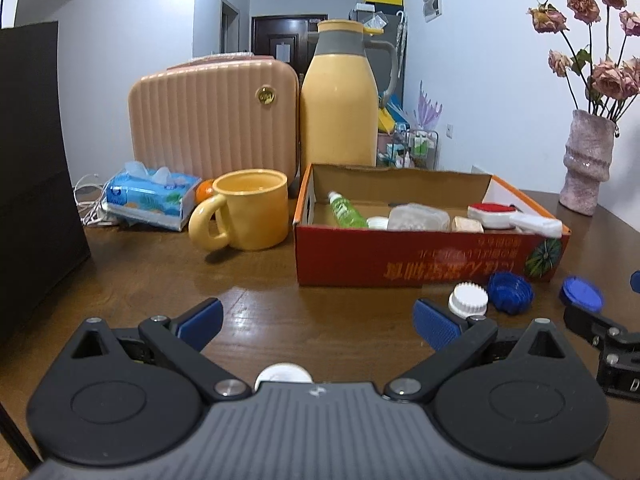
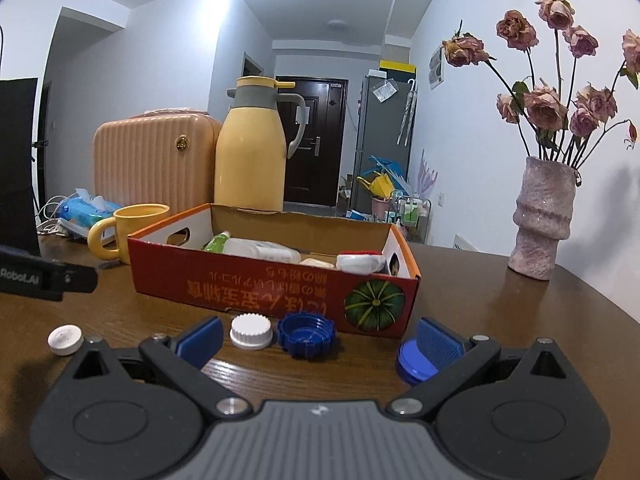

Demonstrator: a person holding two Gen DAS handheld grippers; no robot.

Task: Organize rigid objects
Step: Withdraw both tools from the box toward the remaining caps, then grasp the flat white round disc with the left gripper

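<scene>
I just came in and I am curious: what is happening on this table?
A person holds two grippers over a brown wooden table, tidying small things into a red cardboard box. Both the left gripper and the right gripper are open and empty. A white ribbed cap, a dark blue ribbed cap and a flat blue lid lie loose before the box.

Right tool (image 2: 320, 340) spread wide, white cap (image 2: 251, 331), blue cap (image 2: 306, 335), red box (image 2: 276, 286) behind
</scene>
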